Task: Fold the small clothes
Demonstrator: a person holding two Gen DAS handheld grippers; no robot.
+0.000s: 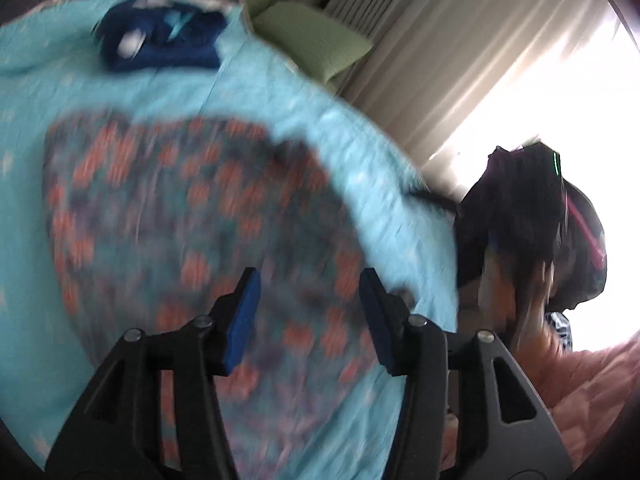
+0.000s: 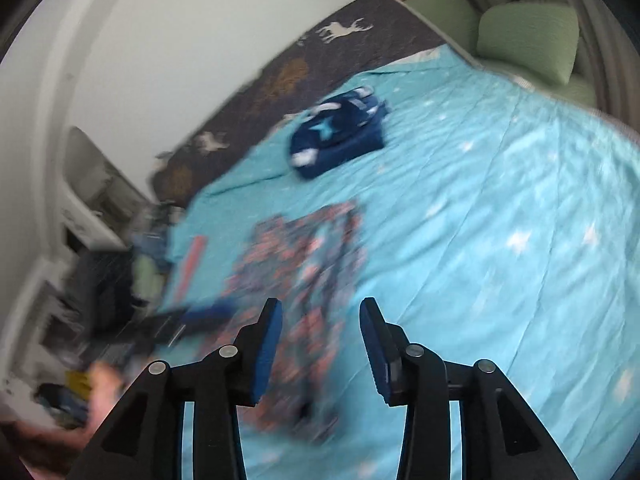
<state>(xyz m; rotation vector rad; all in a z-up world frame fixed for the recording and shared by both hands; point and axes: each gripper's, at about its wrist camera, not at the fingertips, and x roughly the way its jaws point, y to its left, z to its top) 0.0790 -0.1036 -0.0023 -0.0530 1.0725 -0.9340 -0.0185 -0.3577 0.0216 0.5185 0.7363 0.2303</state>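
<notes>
Left gripper [image 1: 308, 316]: jaws spread wide with nothing between the blue pads; it hangs over the patterned garment.
Right gripper [image 2: 320, 344]: jaws likewise parted and empty, over the near edge of the same garment.
Patterned garment [image 1: 192, 232]: a small dark piece with orange-pink spots, spread flat on the bedspread; both views blur it, so its exact shape cannot be told. In the right wrist view it [image 2: 304, 264] lies near the left edge of the bed.
Navy garment [image 1: 160, 42]: a small folded bundle with pale markings, farther up the bed, well apart from the patterned one. The right wrist view shows it [image 2: 340, 130] more sharply, with a light blue star on it.
Bedspread [image 1: 280, 92]: turquoise with scattered white marks, covering the bed under both garments.
Left wrist view only: pale curtains [image 1: 420, 60] with bright light beyond them, a dark heap [image 1: 520, 220] beside the bed, and a pink quilted cover [image 1: 580, 392] at lower right.
Right wrist view only: a dark blanket with white deer [image 2: 344, 30] along the wall, a white wall, blurred clutter [image 2: 100, 280] beside the bed at left, and an orange strip [image 2: 192, 264] near the bed edge.
Both views: green cushions [image 1: 312, 36] at the head of the bed, also at upper right in the right wrist view [image 2: 528, 36].
</notes>
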